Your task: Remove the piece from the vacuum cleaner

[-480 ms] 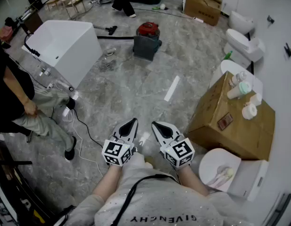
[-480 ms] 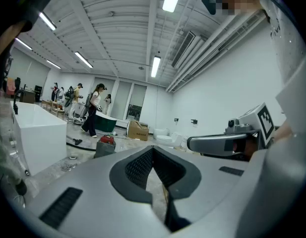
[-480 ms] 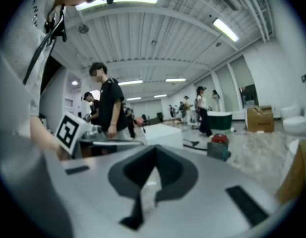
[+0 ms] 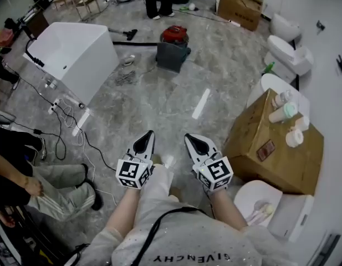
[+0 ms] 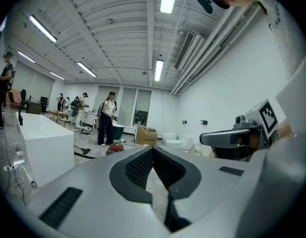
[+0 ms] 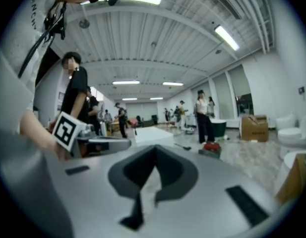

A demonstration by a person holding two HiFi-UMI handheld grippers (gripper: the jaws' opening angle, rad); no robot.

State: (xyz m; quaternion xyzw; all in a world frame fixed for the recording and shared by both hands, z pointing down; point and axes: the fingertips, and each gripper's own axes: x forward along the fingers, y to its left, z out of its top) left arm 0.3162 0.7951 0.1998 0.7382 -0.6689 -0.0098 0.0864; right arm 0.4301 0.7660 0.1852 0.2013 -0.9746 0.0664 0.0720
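The left gripper [image 4: 147, 138] and right gripper [image 4: 193, 142] are both shut tight, with nothing in them. I think it is best to walk closer first, then open one claw. The red vacuum cleaner [image 4: 174, 35] sits far ahead on the floor, right of the white tub [image 4: 76, 51].

My left gripper [image 4: 147, 141] and right gripper [image 4: 196, 143] have matt grey plastic shells, and their pads [image 5: 141, 165] are dark and finely ribbed. The floor [image 4: 159, 101] looks like polished grey stone. The far vacuum cleaner [image 4: 173, 35] has a glossy red top. The box [image 4: 270, 154] on my right is matt brown cardboard, and the tub [image 4: 76, 51] on my left is smooth gloss white.
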